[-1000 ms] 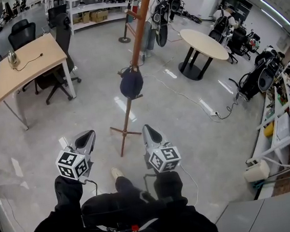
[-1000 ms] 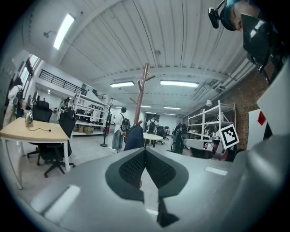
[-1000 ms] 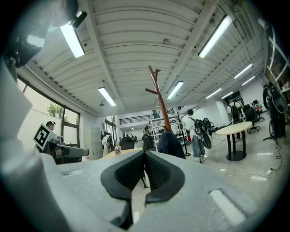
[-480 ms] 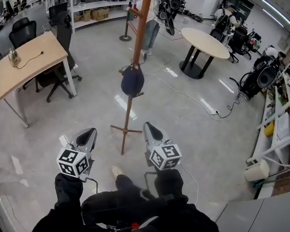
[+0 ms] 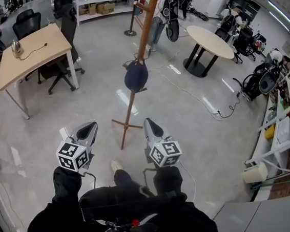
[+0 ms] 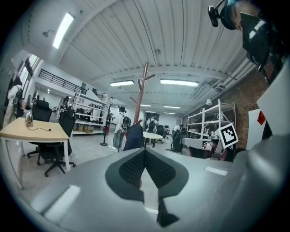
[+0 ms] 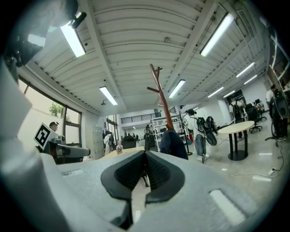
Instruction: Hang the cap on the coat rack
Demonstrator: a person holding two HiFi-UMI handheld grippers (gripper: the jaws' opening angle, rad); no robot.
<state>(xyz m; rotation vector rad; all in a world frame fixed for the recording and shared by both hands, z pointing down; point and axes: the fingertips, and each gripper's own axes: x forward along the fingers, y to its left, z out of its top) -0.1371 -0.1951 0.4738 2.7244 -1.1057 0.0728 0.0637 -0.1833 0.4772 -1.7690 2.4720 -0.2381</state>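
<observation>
Little has moved since a second ago: the whole floor has slid slightly in the head view, so the cap now sits a touch higher and further right, while both grippers hold the same low pose near the person's body.

That dark navy cap hangs on a low peg of the wooden coat rack, at about 12 o'clock from the grippers and well apart from them. Neither tool touches it. The left gripper has its jaws pressed together with nothing between them; the right gripper is likewise closed and empty. Both gripper views look past their tips at the cap against the pole.

By the look of it the hanging is done, and what remains is a clean withdrawal. It would pay to keep both tools low and away from the rack's splayed feet, and to check that the cap sits fully over its peg before turning away.

Further out, a wooden desk stands at 10 o'clock and a round table at 2 o'clock.
</observation>
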